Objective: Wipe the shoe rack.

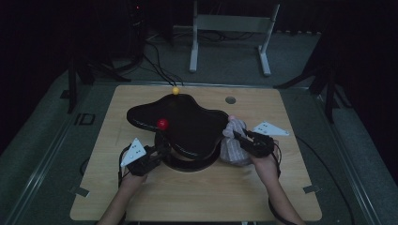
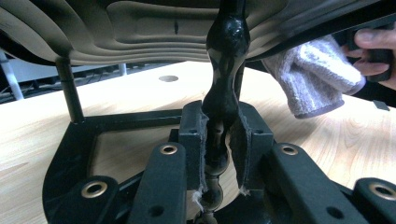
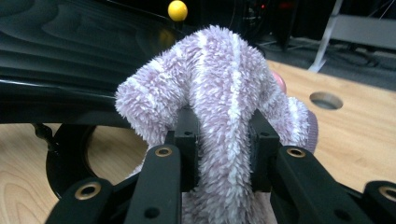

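A glossy black wavy-edged stand top (image 1: 187,124) rests on slim posts over a black ring base (image 1: 187,165) on the wooden table (image 1: 197,197). My left gripper (image 1: 159,152) is at its near left. In the left gripper view it (image 2: 219,144) is shut on a turned black post (image 2: 224,70) under the ribbed underside (image 2: 140,28). My right gripper (image 1: 237,137) holds a fuzzy lilac-and-white striped cloth (image 1: 232,143) against the top's right edge. In the right gripper view the cloth (image 3: 224,84) bulges up between the closed jaws (image 3: 223,149).
A red ball (image 1: 162,123) sits on the stand's left side, and a yellow ball (image 1: 175,91) at its far tip. A round hole (image 1: 230,100) is in the tabletop behind the cloth. A white frame (image 1: 230,28) and cables lie on the floor beyond.
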Motion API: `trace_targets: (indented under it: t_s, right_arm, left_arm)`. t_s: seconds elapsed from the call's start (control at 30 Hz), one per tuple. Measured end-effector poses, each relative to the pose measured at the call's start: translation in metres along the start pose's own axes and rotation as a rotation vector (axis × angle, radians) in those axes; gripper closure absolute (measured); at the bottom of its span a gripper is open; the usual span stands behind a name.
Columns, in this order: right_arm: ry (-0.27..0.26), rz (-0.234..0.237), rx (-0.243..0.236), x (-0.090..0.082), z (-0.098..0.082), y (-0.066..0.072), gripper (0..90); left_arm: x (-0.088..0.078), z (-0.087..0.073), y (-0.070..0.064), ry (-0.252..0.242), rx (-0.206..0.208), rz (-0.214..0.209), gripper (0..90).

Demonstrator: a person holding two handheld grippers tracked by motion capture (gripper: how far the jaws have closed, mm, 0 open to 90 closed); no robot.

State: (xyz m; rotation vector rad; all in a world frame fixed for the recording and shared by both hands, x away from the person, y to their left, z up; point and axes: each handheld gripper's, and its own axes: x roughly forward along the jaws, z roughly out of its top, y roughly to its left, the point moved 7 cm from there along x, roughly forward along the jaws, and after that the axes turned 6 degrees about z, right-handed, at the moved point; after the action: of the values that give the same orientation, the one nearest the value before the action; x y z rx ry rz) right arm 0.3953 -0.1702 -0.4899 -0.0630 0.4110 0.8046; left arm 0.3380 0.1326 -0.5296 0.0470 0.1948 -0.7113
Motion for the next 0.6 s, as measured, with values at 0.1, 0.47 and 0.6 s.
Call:
trace_targets:
  t_s: [0.1, 0.47, 0.6]
  right_arm:
    - [0.025, -0.012, 0.015, 0.002, -0.009, -0.006, 71.1]
    - [0.028, 0.02, 0.002, -0.001, -0.009, 0.006, 71.1]
    - [0.052, 0.034, 0.0, 0.006, -0.017, 0.009, 71.1]
  left_arm:
    - [0.0, 0.0, 0.0, 0.001, -0.001, -0.004, 75.8]
    - [0.0, 0.0, 0.0, 0.005, 0.0, -0.009, 75.7]
    - [0.0, 0.0, 0.0, 0.008, 0.002, -0.007, 75.7]
